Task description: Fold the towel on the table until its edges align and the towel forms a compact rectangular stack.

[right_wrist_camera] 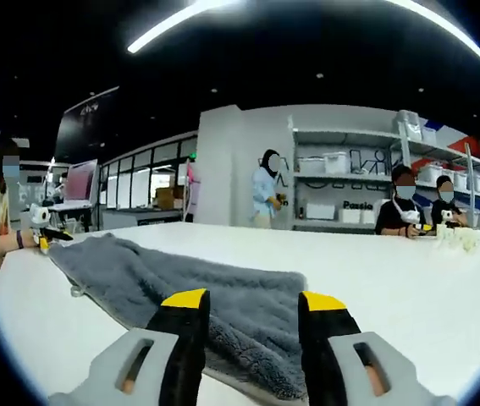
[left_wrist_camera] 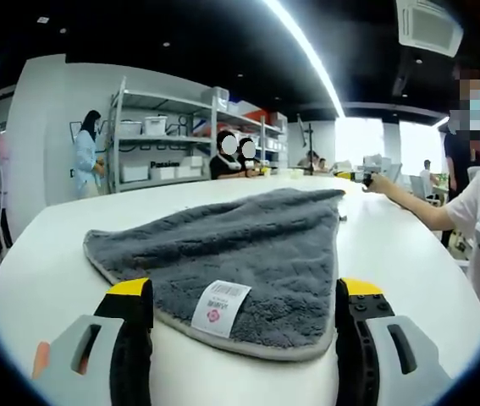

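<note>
Your grey terry towel with pale stitched edging (left_wrist_camera: 240,254) lies spread on the white table (left_wrist_camera: 45,271), not yet squared — in the left gripper view it fans out from a far point at about 1 o'clock to a broad near hem that runs between your jaws. A white tag with a barcode and a pink logo (left_wrist_camera: 220,308) sits on that near hem, at 6 o'clock in the view. In the right gripper view the same towel (right_wrist_camera: 223,296) stretches from 9 o'clock toward the centre, rumpled into long soft ridges, with a near corner reaching between the jaws.

Your left gripper (left_wrist_camera: 244,292) stands wide open, yellow-tipped black fingers (left_wrist_camera: 131,289) on either side of the tagged hem; whether the tips touch the cloth you cannot tell. Your right gripper (right_wrist_camera: 250,300) is open too, a moderate gap, its fingers (right_wrist_camera: 184,300) over the towel's near corner — gripping nothing.

The table is large, smooth and rounded. Behind it stand white metal shelves with storage bins (left_wrist_camera: 168,139), a person in a light blue coat (left_wrist_camera: 85,152) beside them, and seated people at the far edge. Another person's hand holding a small tool (right_wrist_camera: 41,227) rests at the towel's far end, at 9 o'clock in the right gripper view. A long ceiling light strip (left_wrist_camera: 307,51) runs overhead.
</note>
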Available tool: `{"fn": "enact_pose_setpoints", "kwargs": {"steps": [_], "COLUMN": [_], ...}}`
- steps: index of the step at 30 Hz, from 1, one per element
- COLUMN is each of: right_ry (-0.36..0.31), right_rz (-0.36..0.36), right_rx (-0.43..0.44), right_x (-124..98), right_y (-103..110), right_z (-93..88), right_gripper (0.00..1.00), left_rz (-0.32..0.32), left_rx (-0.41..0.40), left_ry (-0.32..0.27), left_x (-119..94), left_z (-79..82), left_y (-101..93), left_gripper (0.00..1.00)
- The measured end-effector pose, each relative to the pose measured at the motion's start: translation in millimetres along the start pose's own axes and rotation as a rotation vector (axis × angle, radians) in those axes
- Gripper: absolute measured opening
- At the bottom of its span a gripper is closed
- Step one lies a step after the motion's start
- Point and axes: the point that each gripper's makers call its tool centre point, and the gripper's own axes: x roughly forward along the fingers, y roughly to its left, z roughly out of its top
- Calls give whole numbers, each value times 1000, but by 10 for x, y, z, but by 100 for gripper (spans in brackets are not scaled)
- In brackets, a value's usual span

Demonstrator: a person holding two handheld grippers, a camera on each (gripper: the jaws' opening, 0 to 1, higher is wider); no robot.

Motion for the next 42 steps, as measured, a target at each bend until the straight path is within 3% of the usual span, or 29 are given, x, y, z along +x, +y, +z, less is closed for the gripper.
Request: {"fn": "enact_pose_setpoints", "kwargs": {"steps": [5, 9, 14, 20, 28, 42], "right_ry": [-11, 23, 48, 103, 124, 156], "right_rz": [44, 75, 97, 102, 122, 142], "right_rx": [-11, -37, -38, -64, -68, -81], "right_x": [40, 72, 109, 152, 155, 144], "right_y": [120, 272, 291, 270, 354, 481], "right_z": [24, -49, -102, -202, -251, -335], "right_gripper": [55, 64, 72, 77, 86, 91], "left_rz": [0, -1, 0, 1, 1, 2], "left_rx": [-4, -4, -4, -3, -4, -2], "left_ry": [-2, -3, -2, -1, 0, 1], "left_x": [0, -2, -8, -6, -5, -10], "left_z": [-1, 2, 6, -1, -2, 1], "left_y": [-20, -14, 18, 0, -6, 20], "left_gripper": [88, 88, 88, 88, 88, 88]}}
